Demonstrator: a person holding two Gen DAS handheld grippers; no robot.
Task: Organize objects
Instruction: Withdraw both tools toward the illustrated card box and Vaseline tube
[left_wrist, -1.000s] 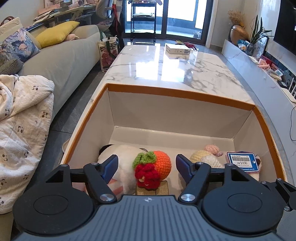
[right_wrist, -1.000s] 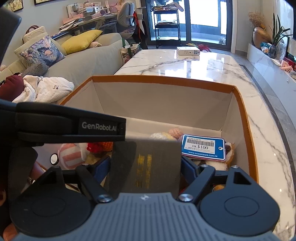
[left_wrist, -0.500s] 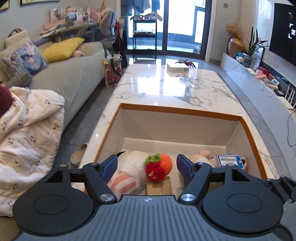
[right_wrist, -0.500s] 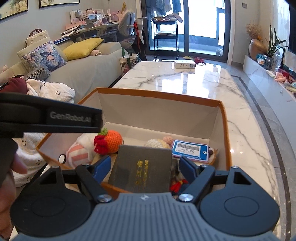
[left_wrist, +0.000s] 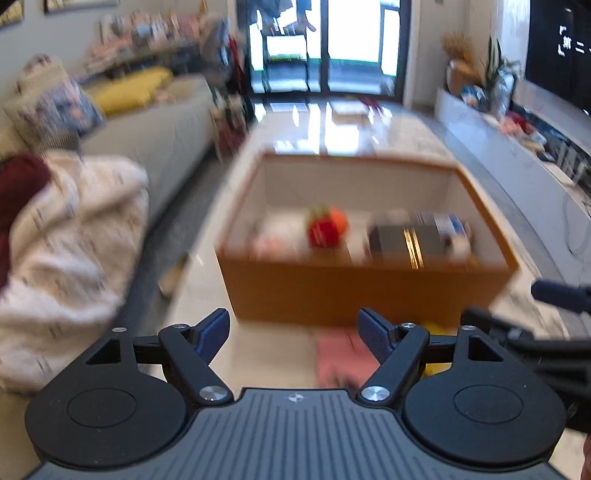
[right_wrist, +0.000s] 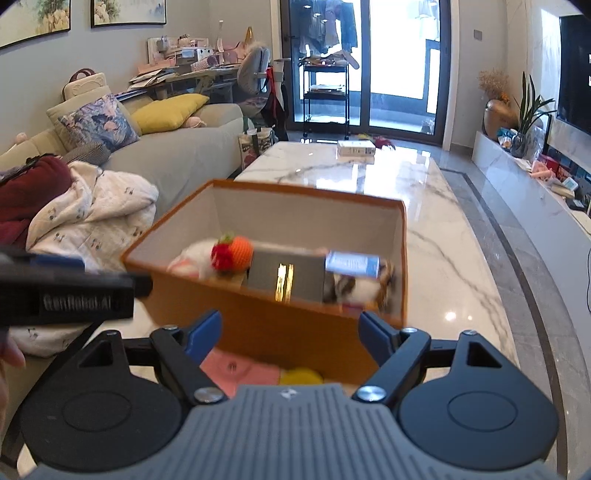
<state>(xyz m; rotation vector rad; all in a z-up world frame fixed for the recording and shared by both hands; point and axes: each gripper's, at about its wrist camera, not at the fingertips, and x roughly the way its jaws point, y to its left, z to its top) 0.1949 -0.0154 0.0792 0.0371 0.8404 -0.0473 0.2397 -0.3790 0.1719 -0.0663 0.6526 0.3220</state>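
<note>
1. Pink item (right_wrist: 240, 373) & yellow item (right_wrist: 301, 376) lie on the marble table (right_wrist: 436, 258) at its near edge, just in front of the orange box (right_wrist: 280, 328)
2. Both look soft, light, squashy, prob. cloth or plush; too hidden to tell more
3. Your left gripper (left_wrist: 293, 334): jaws opening, nothing between. Right gripper (right_wrist: 290, 334): jaws apart, empty
4. Pinch the pink one mid-body; box already holds a knitted fruit (right_wrist: 232, 254) & dark book (right_wrist: 286, 275)
</note>
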